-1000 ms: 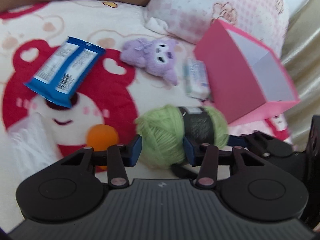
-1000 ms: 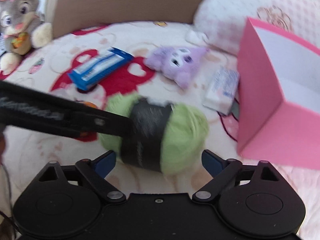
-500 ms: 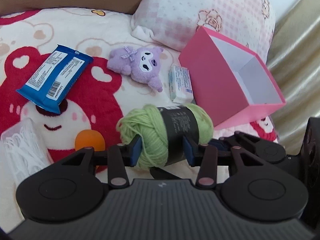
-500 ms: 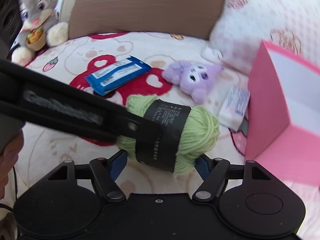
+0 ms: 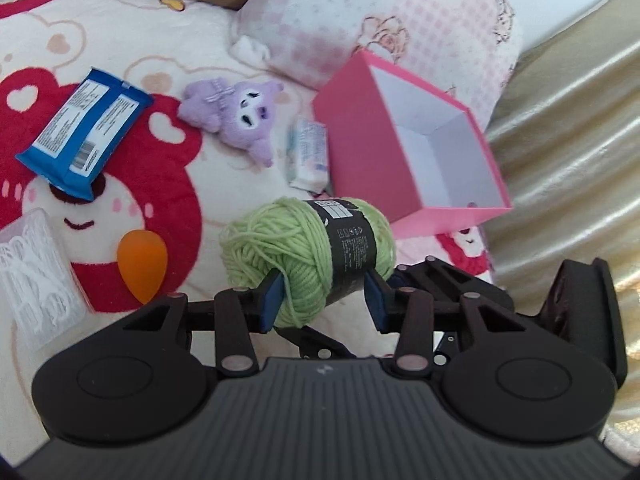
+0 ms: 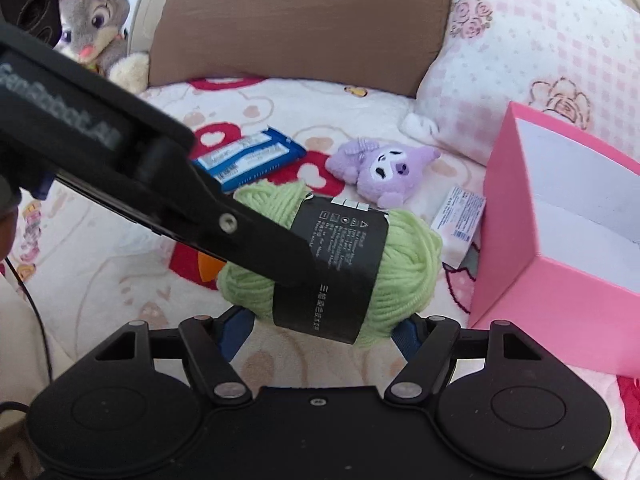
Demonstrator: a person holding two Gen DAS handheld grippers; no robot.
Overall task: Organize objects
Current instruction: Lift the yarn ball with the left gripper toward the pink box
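Lifted since before, the green yarn ball (image 5: 308, 256) is pinched by both grippers (image 5: 324, 300) (image 6: 324, 330), beside the pink box (image 5: 408, 148).

Brown cushion (image 6: 300, 20), checked pillow (image 6: 532, 52), probably rabbit plush (image 6: 94, 20)

Pink box (image 5: 404, 168) mouth is open and bare inside, clear from above at right of frame. Tissue pack (image 5: 308, 154) sits just beside its left wall, purple plush (image 5: 236, 116) next to that, so that side is tight. Pillow (image 5: 384, 28) crowds the upper edge. Orange egg (image 5: 141, 262) and clear case (image 5: 36, 276) fill lower left; blue packet (image 5: 84, 132) upper left.
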